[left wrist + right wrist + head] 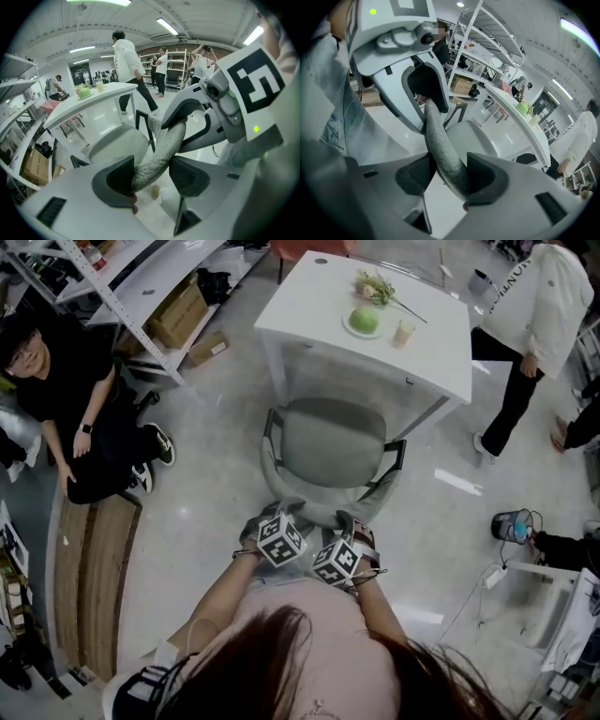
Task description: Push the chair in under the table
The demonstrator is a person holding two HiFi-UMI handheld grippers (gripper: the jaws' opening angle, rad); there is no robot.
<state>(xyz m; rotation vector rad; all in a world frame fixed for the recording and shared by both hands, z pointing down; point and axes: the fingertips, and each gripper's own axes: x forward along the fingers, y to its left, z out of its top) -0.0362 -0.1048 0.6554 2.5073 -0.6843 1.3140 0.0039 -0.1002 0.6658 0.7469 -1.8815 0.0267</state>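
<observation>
A swivel chair with a grey-green seat [333, 439] stands just in front of the white table [427, 357], its seat's far edge at the table's near edge. Both grippers sit side by side on the top rim of its grey fabric backrest. In the left gripper view the rim [159, 152] runs between the jaws of my left gripper [152, 174], with the pads against it. My right gripper [447, 176] holds the same rim [440, 145] a little to the right. In the head view the marker cubes cover the left gripper [279, 529] and the right gripper [345, 547].
The table carries a green thing on a plate [364, 321], a cup [405, 332] and flowers [379, 287]. A person crouches at the left [84, 418], and another stands right of the table [525, 324]. Shelving with cardboard boxes [178, 315] is at the back left, and a wooden board [89, 568] lies on the floor.
</observation>
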